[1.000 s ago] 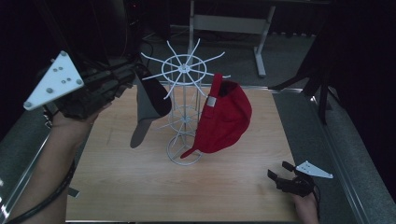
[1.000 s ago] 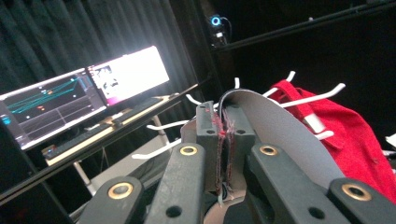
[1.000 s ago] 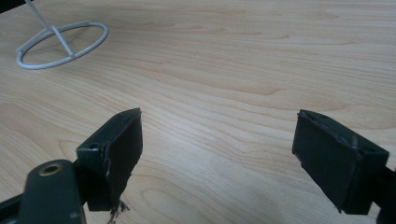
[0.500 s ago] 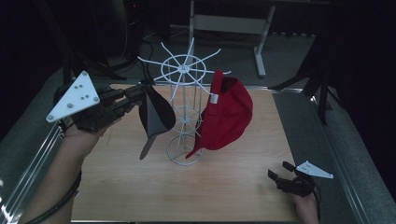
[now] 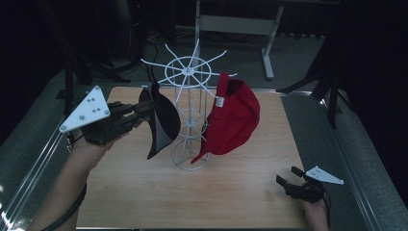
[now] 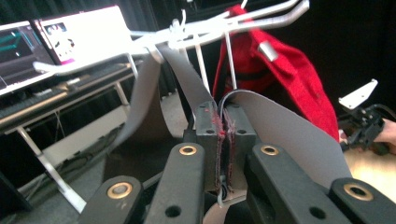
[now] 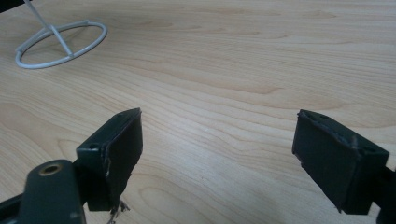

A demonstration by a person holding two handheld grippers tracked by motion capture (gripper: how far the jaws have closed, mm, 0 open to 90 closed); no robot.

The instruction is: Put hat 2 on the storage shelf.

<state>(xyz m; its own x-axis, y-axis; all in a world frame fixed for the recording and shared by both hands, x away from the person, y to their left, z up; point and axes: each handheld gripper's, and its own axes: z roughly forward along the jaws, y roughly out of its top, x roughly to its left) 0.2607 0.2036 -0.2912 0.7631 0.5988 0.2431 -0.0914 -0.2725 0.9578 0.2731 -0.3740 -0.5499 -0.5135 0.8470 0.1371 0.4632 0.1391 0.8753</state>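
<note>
The black cap [image 5: 161, 118] hangs in the air at the left side of the white wire rack [image 5: 190, 115], pinched at its edge by the left gripper [image 5: 139, 111], and it does not yet sit on any of the rack's arms. Starting from the biggest thing in front of me: the wooden bench [image 5: 240, 183] carries the rack near its middle, ring base flat on the boards. A red cap [image 5: 233, 118] already hangs on the rack's right side, brim pointing down. The left gripper's fingers [image 6: 208, 140] are pressed together on the black cap's fabric, with the rack's top spokes [image 6: 219, 25] just above and beyond them in the left gripper view. The right gripper [image 5: 292, 185] rests low near the bench's front right corner, well apart from the rack, its fingers [image 7: 116, 149] spread wide over bare wood.

I judge the step to be hanging the black cap on a free arm. To do it well, lift the cap's rear opening above a spoke tip, slide it over, and let go only once the wire bears the weight, without nudging the red cap.
</note>
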